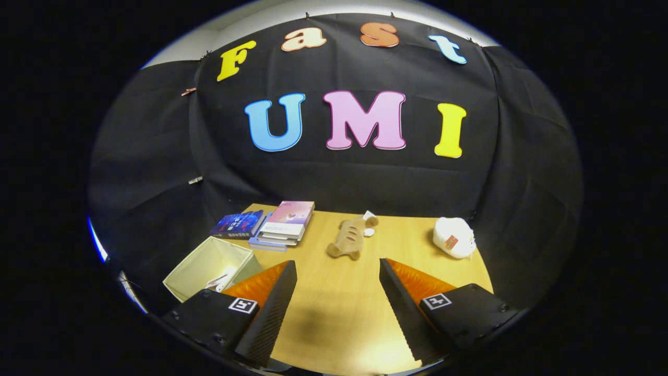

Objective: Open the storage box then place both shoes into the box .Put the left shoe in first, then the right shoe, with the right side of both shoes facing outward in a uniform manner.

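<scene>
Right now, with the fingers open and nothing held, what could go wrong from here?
1. The cream box sits at the table edge beside the open gripper; a sideways swing could knock it off.
2. The box already holds something, which may crowd the shoes.
3. The tan plush item and the white item beyond the fingers are hard to tell as left or right, so the order could be swapped.
</scene>
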Motion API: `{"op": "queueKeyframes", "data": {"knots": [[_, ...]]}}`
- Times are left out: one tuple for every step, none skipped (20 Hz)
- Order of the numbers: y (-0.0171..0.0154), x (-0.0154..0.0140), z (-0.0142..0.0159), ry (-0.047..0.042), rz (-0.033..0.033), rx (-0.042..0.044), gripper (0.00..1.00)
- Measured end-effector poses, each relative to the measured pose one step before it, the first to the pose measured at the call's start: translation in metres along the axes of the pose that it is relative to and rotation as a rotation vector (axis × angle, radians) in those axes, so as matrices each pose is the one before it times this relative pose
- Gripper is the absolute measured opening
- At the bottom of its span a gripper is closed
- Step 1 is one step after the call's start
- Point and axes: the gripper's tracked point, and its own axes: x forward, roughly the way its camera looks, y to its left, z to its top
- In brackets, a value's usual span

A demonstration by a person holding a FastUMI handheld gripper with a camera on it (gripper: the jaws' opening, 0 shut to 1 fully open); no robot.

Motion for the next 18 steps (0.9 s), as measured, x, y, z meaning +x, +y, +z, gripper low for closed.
{"op": "queueKeyframes", "data": {"knots": [[-0.00875,-0.0057,0.00813,-0.03102,-0.00098,-0.00738,0.98],[-0.00879,-0.00394,0.00794,-0.03349,-0.00154,-0.01471,0.98],[-0.0068,-0.00362,0.00397,-0.02308,0.002,-0.01526,0.98],[-0.00534,-0.00601,0.00222,-0.02508,0.00507,-0.01945,0.98],[-0.00423,-0.00445,0.00283,-0.01603,0.00471,-0.01412,0.98],[-0.0014,-0.00346,0.00091,-0.00729,0.0119,-0.00181,0.98],[-0.00165,-0.00339,0.00016,-0.0067,0.00878,0.00019,0.98],[-0.00671,-0.00373,-0.00063,-0.00531,-0.00763,-0.00728,0.98],[-0.00758,-0.00277,0.0011,-0.01077,-0.00816,-0.00732,0.99],[-0.00257,-0.00228,0.00046,-0.00621,0.00326,-0.00311,0.98],[-0.00045,-0.00123,-0.00037,-0.00289,0.01157,0.00411,0.98],[0.00012,-0.00139,-0.00126,-0.00039,0.01668,0.00334,0.98],[-0.00252,-0.00062,-0.00108,0.00326,0.01266,0.00026,0.98],[-0.00198,0.0013,-0.00073,0.00301,0.01289,-0.00051,0.98],[-0.00094,-0.00021,-0.00106,0.0037,0.01412,-0.00257,0.98],[-0.00209,0.00042,-0.00062,0.00275,0.00885,-0.00358,0.98],[-0.0016,-0.00086,0.00064,-0.00375,0.00993,-0.00197,0.98],[-0.00027,-0.00022,0.00035,-0.00358,0.01235,-0.00264,0.98]]}}
